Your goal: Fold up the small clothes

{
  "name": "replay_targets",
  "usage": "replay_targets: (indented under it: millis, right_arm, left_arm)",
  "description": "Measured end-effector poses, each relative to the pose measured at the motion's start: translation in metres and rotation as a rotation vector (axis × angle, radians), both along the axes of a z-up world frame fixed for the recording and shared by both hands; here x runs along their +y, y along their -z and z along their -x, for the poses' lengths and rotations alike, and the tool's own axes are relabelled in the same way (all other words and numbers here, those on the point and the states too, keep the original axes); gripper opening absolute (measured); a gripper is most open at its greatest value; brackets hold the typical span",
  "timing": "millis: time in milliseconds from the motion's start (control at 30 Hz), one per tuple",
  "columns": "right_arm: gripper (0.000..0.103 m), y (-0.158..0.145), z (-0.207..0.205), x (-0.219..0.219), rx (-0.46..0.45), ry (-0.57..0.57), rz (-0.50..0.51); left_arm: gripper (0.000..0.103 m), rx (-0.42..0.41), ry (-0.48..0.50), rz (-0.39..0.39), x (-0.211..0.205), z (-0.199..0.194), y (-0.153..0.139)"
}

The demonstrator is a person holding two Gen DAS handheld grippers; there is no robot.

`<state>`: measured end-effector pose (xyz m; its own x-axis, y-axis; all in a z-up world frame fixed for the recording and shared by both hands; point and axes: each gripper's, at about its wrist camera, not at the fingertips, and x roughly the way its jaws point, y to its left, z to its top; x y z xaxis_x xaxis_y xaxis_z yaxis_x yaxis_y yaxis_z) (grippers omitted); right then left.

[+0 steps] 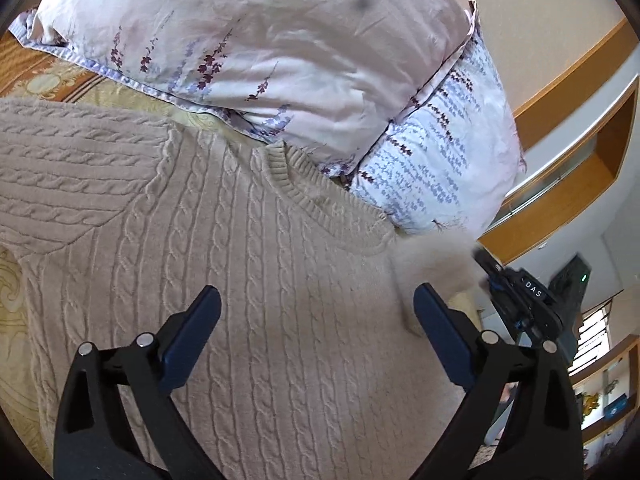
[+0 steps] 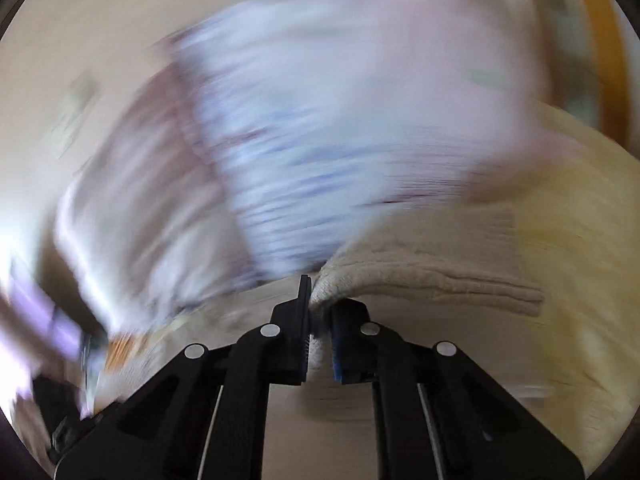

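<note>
left gripper: jaws spread above sweater body, gripping nothing | right gripper: jaws pinching sweater edge | sweater: beige cable-knit, flat on bed, collar by pillows

Two floral pillows stacked ahead of the left gripper, leaning on a beige wall. Yellow patterned bedspread below-left. Wooden shelving off to the right.
</note>
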<state>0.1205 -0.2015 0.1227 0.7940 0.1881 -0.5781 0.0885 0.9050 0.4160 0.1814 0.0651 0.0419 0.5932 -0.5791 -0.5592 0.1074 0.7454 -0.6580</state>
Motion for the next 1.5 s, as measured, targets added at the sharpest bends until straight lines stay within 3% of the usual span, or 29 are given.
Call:
replay_targets:
  millis: [100, 133, 200, 267, 400, 500, 633, 733, 800, 933, 967, 1167, 1367, 1433, 1500]
  right_arm:
    - [0.018, 0.029, -0.023, 0.066, 0.139, -0.275, -0.01]
    - [0.022, 0.036, -0.025, 0.074, 0.165, -0.296, -0.01]
    - [0.041, 0.05, -0.019, 0.071, 0.192, -0.289, -0.044]
    - [0.048, 0.063, -0.005, 0.046, 0.217, -0.211, -0.148]
    - [0.048, 0.082, 0.029, -0.024, 0.236, -0.004, -0.381]
    - [0.048, 0.1, 0.061, -0.082, 0.223, 0.212, -0.542]
    - [0.037, 0.105, 0.081, -0.116, 0.161, 0.369, -0.604]
    - [0.037, 0.104, 0.08, -0.128, 0.127, 0.425, -0.596]
    - [0.025, 0.107, 0.078, -0.129, 0.128, 0.441, -0.567]
    - [0.012, 0.105, 0.079, -0.132, 0.118, 0.447, -0.511]
    - [0.011, 0.103, 0.082, -0.133, 0.107, 0.448, -0.501]
    - [0.009, 0.082, 0.099, -0.13, 0.031, 0.482, -0.403]
    - [0.01, 0.096, 0.097, -0.121, 0.139, 0.52, -0.312]
    - [0.017, 0.092, 0.1, -0.116, 0.143, 0.523, -0.272]
    - [0.039, 0.085, 0.107, -0.112, 0.135, 0.541, -0.243]
  left_arm:
    - [0.095, 0.018, 0.006, 0.014, -0.003, -0.002, 0.001]
    - [0.093, 0.033, 0.01, 0.025, -0.003, -0.003, 0.003]
    - [0.091, 0.082, 0.009, 0.04, -0.002, -0.006, 0.007]
    - [0.084, 0.112, 0.009, 0.054, -0.001, -0.01, 0.01]
    - [0.077, 0.18, 0.002, 0.055, -0.005, -0.021, 0.017]
    - [0.072, 0.23, -0.037, 0.073, -0.006, -0.032, 0.028]
    - [0.063, 0.245, -0.098, 0.091, -0.001, -0.042, 0.037]
    - [0.054, 0.252, -0.141, 0.105, 0.003, -0.048, 0.04]
    - [0.046, 0.257, -0.161, 0.114, 0.005, -0.054, 0.042]
    - [0.012, 0.256, -0.166, 0.104, 0.006, -0.062, 0.049]
    - [0.008, 0.246, -0.162, 0.1, 0.006, -0.063, 0.049]
    - [0.007, 0.186, -0.15, 0.078, 0.004, -0.038, 0.039]
    - [0.01, 0.213, -0.141, 0.021, -0.003, -0.032, 0.052]
    - [0.014, 0.223, -0.137, 0.049, 0.003, -0.029, 0.051]
    - [0.033, 0.22, -0.123, 0.065, 0.01, -0.02, 0.045]
